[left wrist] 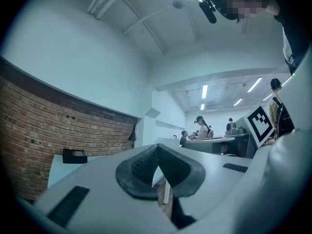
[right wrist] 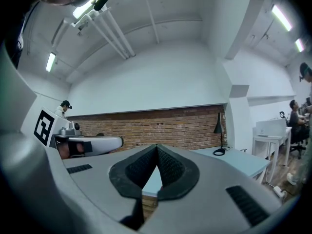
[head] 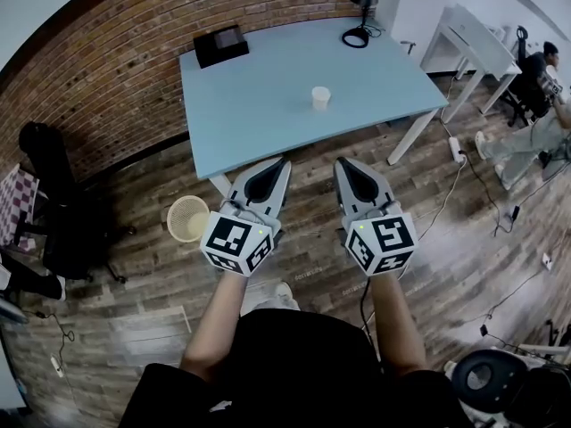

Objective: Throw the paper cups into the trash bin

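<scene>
Both grippers are fully closed and empty. In the left gripper view, the left gripper (left wrist: 158, 155) has its dark ribbed pads pressed together along one seam, with nothing between them. The right gripper (right wrist: 157, 152) looks the same in its own view.

From the head view, the left gripper (head: 282, 163) and the right gripper (head: 340, 163) are held side by side and a little apart. Both are level and point toward the near edge of the light blue table (head: 268, 123). Their tips lie over the wood-plank floor (head: 446, 239), just short of that edge.

The white paper cup (head: 320, 98) stands upright on the tabletop, well ahead of both sets of tips and touching neither gripper. The pale round trash bin (head: 187, 218) sits on the floor just left of the left gripper, close to the table's near left corner.

Farther out, a black box (head: 220, 45) rests at the table's far left corner and a black desk lamp (head: 360, 12) at its far right. A brick wall (head: 107, 69) runs behind the table.
</scene>
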### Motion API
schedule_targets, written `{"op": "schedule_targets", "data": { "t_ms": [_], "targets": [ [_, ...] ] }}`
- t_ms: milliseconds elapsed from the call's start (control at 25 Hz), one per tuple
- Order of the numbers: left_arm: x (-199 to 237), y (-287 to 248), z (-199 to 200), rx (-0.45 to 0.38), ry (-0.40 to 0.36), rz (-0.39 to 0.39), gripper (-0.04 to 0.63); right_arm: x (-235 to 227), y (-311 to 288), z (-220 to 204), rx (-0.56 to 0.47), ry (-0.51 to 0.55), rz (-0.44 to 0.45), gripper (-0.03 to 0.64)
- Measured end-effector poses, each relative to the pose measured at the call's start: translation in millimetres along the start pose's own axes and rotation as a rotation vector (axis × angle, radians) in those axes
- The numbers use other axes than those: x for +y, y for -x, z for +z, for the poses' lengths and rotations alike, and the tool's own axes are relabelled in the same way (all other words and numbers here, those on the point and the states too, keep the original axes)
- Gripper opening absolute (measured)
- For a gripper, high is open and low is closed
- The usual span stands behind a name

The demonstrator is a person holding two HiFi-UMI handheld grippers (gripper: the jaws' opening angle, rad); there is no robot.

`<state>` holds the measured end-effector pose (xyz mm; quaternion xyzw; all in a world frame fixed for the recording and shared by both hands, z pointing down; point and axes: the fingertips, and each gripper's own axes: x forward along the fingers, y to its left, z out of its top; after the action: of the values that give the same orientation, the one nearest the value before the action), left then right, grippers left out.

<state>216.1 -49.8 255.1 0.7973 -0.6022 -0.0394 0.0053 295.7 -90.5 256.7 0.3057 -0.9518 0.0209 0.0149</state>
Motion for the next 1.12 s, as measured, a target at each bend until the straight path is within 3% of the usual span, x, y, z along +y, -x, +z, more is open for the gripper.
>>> {"op": "schedule_targets", "data": {
  "t_ms": [640, 1120],
  "targets": [
    [49.4, -2.3, -16.1, 0.022, 0.054, -0.023, 0.005, 11.8, -49.2, -6.7, 0.015, -0.012, -0.011, 0.005],
    [64.7, -41.4, -25.8, 0.039, 0.035, -0.003, 0.005, -18.6, -83.2, -5.3, 0.002, 0.02, 0.013, 0.005]
  ]
}}
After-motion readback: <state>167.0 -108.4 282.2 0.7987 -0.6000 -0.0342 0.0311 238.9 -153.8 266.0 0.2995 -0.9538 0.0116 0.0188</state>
